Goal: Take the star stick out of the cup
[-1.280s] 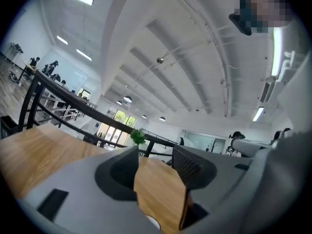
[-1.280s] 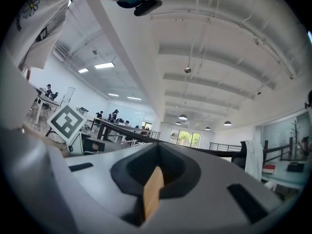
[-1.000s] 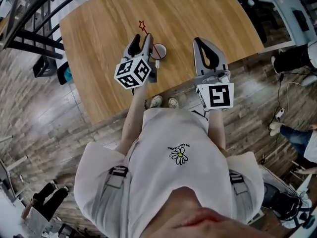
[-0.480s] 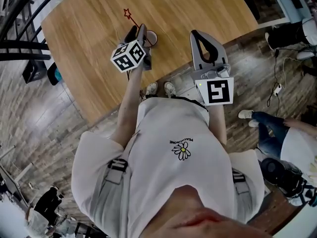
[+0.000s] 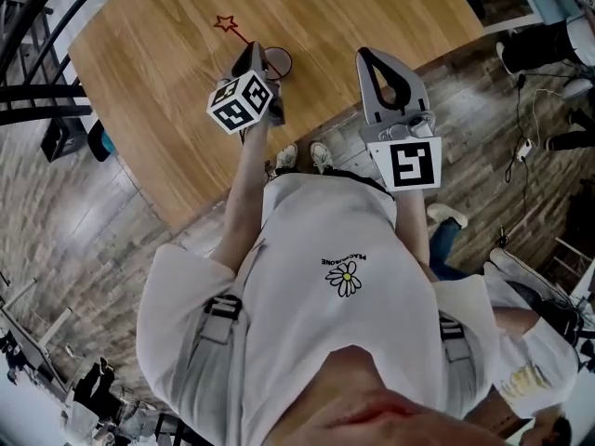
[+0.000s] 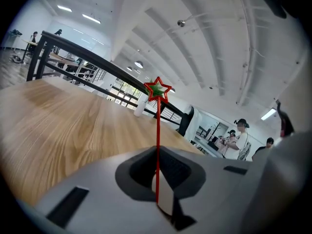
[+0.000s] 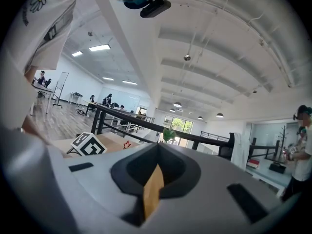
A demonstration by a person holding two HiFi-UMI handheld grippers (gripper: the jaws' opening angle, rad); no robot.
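A thin red star stick [image 5: 234, 32] leans up and to the left from a white cup [image 5: 278, 61] on the wooden table [image 5: 167, 91]. My left gripper [image 5: 253, 52] is shut on the stick just beside the cup and hides its lower end. In the left gripper view the stick [image 6: 157, 130] rises straight out of the left gripper [image 6: 157, 189], with the red-and-green star [image 6: 157, 88] at its top. My right gripper [image 5: 386, 71] is shut and empty above the table's near edge, apart from the cup. Its own view shows the right gripper [image 7: 153, 179] with nothing in it, and the star [image 7: 127, 144] far off.
A black metal railing [image 5: 37, 91] runs along the table's left side. The person's shoes [image 5: 299, 156] stand on the plank floor by the near edge. Cables [image 5: 532, 128] lie on the floor at right, and a bystander's foot [image 5: 444, 216] shows there.
The left gripper's jaws, open beside the cup a second ago, have shut on the stick. The stick now leans further left. The right gripper has kept its place.
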